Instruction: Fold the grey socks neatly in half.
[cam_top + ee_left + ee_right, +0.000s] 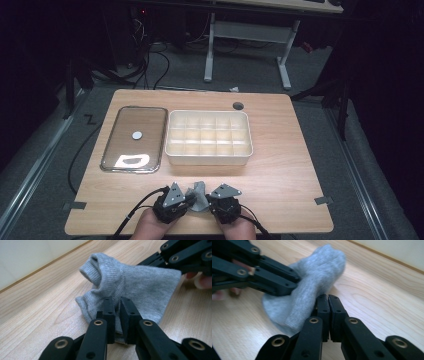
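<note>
A small grey sock [198, 194] is bunched up near the table's front edge, between my two grippers. My left gripper [188, 200] comes at it from the left and my right gripper [208, 202] from the right. In the left gripper view the sock [140, 282] stands up in folds, and my left gripper [118, 302] is shut on its near edge with fabric between the jaws. The right gripper's black links grip its far side at upper right. In the right gripper view my right gripper [327, 298] is shut on the sock [317, 270].
A white box [209, 159] divided into several compartments sits mid-table, beyond the sock. A clear flat lid [134, 139] with a metal rim lies to its left. The table has a cable hole [238, 106] at the back and tape marks [324, 200] near the front corners.
</note>
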`<state>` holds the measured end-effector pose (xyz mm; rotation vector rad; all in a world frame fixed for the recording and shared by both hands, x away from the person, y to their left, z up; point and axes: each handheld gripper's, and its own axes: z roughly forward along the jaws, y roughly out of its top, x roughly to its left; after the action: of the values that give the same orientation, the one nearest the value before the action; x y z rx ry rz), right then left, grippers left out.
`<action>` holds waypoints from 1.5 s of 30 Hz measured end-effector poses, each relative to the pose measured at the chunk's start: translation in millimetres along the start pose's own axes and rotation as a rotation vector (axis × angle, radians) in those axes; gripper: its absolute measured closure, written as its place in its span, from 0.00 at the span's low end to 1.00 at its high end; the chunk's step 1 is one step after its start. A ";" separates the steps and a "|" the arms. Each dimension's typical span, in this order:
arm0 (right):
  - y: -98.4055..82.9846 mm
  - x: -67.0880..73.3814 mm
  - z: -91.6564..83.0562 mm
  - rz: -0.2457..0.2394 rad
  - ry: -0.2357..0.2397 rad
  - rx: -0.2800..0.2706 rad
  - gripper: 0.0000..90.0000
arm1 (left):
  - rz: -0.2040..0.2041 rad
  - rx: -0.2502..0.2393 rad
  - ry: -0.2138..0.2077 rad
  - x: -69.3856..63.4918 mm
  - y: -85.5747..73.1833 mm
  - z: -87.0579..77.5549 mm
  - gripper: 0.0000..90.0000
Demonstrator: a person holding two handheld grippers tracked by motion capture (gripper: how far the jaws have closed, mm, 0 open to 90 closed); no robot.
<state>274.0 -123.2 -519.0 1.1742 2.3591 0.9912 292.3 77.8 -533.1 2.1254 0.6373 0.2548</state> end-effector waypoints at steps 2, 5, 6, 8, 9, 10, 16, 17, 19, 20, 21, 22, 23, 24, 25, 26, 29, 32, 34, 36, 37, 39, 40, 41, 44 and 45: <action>6.0 5.7 -0.4 -0.020 0.016 -0.017 1.00 | -0.001 -0.001 0.000 0.1 0.0 0.0 0.92; 16.7 15.9 -3.0 -0.052 0.025 -0.044 1.00 | -0.002 0.000 0.002 0.1 0.0 -0.1 0.92; 16.7 15.9 -3.0 -0.052 0.025 -0.044 1.00 | -0.006 -0.001 0.002 0.2 -0.1 -0.1 0.92; 22.3 19.1 -5.6 -0.062 0.035 -0.063 1.00 | -0.004 -0.001 0.003 0.3 0.0 -0.1 0.92; 24.6 20.1 -6.4 -0.057 0.045 -0.066 1.00 | -0.001 0.000 0.005 0.2 0.1 -0.1 0.92; 28.0 24.6 -5.9 -0.077 0.031 -0.060 1.00 | -0.004 0.000 0.004 0.1 0.1 0.0 0.92; 24.6 20.3 -5.4 -0.082 0.014 -0.057 1.00 | -0.015 -0.005 -0.019 2.2 -0.1 -0.9 0.90; 24.6 20.3 -5.4 -0.082 0.014 -0.057 1.00 | -0.015 -0.005 -0.019 2.2 -0.1 -0.9 0.88; 21.7 17.0 -6.2 -0.065 0.008 -0.054 0.99 | -0.033 -0.016 -0.037 5.1 -0.8 -2.5 0.85; 20.2 15.0 -6.6 -0.059 0.008 -0.052 0.99 | -0.046 -0.028 -0.044 6.3 -1.5 -3.7 0.85; 18.5 13.3 -7.0 -0.055 0.006 -0.052 0.99 | -0.053 -0.039 -0.052 7.4 -2.0 -5.3 0.83; 14.9 10.6 -7.7 -0.048 -0.002 -0.051 0.99 | -0.059 -0.065 -0.057 10.6 -0.6 -13.2 0.79; 14.9 10.6 -7.7 -0.048 -0.002 -0.051 0.99 | -0.059 -0.065 -0.057 10.6 -0.6 -13.2 0.78; 11.7 7.3 -8.2 -0.036 -0.004 -0.049 0.99 | -0.066 -0.129 -0.029 18.4 1.6 -29.0 0.78; 11.7 7.3 -8.2 -0.036 -0.004 -0.049 0.99 | -0.066 -0.129 -0.029 18.4 1.6 -29.0 0.77; 10.4 6.0 -8.4 -0.030 -0.002 -0.049 0.98 | -0.093 -0.158 -0.012 26.2 2.1 -38.3 0.77; 8.4 3.0 -9.0 -0.025 -0.003 -0.057 0.98 | -0.142 -0.103 0.020 39.1 -3.2 -45.1 0.85; 8.0 2.0 -10.6 -0.024 -0.003 -0.063 0.98 | -0.121 0.045 0.038 32.9 -10.5 -32.1 0.88; 7.6 2.2 -11.2 -0.022 0.000 -0.067 0.98 | -0.112 0.069 0.014 24.8 -10.0 -25.9 0.88; 7.5 4.0 -11.3 -0.026 0.007 -0.067 0.98 | -0.089 0.069 -0.002 16.6 -7.9 -22.5 0.88; 8.0 6.4 -11.3 -0.031 0.011 -0.066 0.98 | -0.079 0.065 -0.008 12.0 -6.9 -20.2 0.88; 8.4 7.5 -10.9 -0.030 0.015 -0.066 0.98 | -0.078 0.066 -0.014 10.1 -6.2 -19.0 0.88; 9.0 8.4 -10.5 -0.036 0.015 -0.062 0.98 | -0.079 0.063 -0.020 8.2 -5.5 -17.2 0.88; 9.8 9.5 -9.9 -0.036 0.013 -0.061 0.97 | -0.074 0.060 -0.022 6.4 -4.4 -15.4 0.88; 13.1 9.6 -9.2 -0.046 0.003 -0.057 0.97 | -0.054 0.049 -0.031 1.9 5.0 -4.8 0.90; 14.4 8.6 -9.2 -0.048 -0.004 -0.056 0.97 | -0.038 0.048 -0.030 0.8 9.0 -0.6 0.90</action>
<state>271.8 -114.4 -502.1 1.0930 2.3292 1.0311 295.8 74.2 -525.6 2.1566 0.6720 0.1877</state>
